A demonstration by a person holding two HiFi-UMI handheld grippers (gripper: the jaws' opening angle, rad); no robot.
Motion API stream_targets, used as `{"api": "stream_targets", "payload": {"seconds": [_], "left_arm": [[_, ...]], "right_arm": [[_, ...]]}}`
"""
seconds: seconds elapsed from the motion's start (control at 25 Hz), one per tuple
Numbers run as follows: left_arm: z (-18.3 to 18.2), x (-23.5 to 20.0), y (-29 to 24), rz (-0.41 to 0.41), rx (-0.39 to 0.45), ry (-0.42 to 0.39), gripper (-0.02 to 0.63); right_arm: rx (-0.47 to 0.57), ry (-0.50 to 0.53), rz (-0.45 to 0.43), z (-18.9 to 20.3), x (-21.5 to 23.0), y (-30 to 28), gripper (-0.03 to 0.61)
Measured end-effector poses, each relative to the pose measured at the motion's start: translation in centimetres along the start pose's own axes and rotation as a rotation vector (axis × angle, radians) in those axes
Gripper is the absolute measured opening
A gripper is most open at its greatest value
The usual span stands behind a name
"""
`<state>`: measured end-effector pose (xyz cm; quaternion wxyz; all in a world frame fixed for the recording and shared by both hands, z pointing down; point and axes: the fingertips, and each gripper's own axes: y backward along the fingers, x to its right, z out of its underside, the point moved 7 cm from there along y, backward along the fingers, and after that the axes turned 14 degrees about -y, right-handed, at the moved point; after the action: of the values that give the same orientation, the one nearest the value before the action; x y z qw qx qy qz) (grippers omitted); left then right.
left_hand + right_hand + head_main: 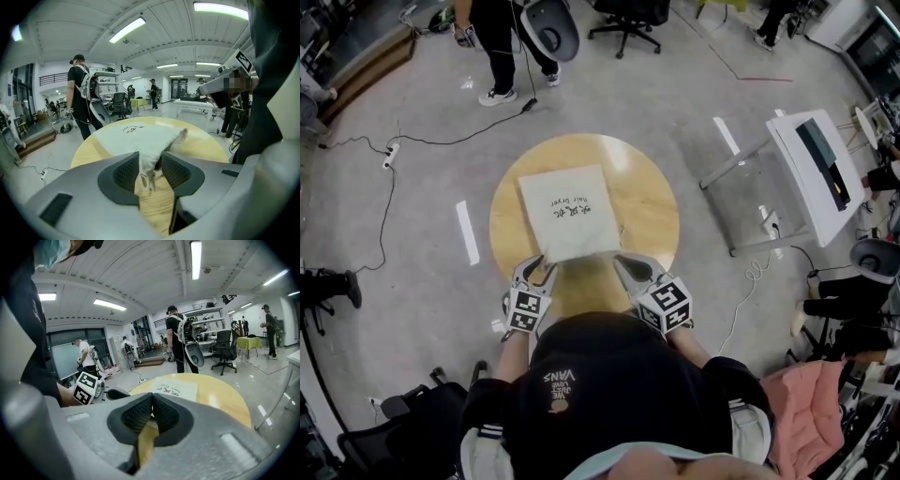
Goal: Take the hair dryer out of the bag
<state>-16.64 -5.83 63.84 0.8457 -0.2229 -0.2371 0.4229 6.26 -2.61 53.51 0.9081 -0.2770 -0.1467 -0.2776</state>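
Bag (567,214) has its near corners clamped by the left gripper (546,266) and right gripper (621,262), likely to spread its mouth.

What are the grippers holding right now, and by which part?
The white bag: left gripper pinches its near left corner, right gripper its near right corner.

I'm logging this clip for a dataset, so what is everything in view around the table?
table: one, round, light wood, centre
bag: one, white with dark writing, on the table
bystander: one, dark clothes, standing beyond the table
office chair: one, black, far floor
desk: one, white, at right
cloth: one, pink, lower right
left gripper: one, grey, shut on the bag's near left corner
right gripper: one, grey, shut at the bag's near right corner
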Motion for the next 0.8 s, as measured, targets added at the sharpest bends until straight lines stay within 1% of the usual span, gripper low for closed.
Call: {"api": "stream_targets", "payload": {"seconds": [0.08,0.2,0.28,0.56,0.68,0.8], "left_arm": [[0.4,0.1,-0.5,0.006,-0.016,-0.044,0.147],[0.8,0.5,-1.1,0.02,-0.054,-0.133,0.147],[0.7,0.6,-1.4,0.028,-0.063,-0.171,0.147],[0.5,0.2,-2.2,0.063,-0.081,-0.195,0.146],[0.4,0.0,-2.4,0.08,-0.084,-0.191,0.101],[0.2,-0.6,-2.6,0.1,-0.082,-0.15,0.071]], "right_arm": [[0.0,-0.003,0.007,0.1,0.0,-0.1,-0.002],[-0.002,-0.008,0.013,0.4,0.1,-0.4,-0.002],[-0.007,-0.008,0.014,0.6,0.1,-0.6,-0.002],[-0.029,0.009,-0.012,1.1,-0.3,-1.5,-0.002],[-0.042,0.011,-0.007,1.5,-0.1,-1.6,-0.002],[-0.053,0.013,0.001,1.8,0.0,-1.7,-0.002]]}}
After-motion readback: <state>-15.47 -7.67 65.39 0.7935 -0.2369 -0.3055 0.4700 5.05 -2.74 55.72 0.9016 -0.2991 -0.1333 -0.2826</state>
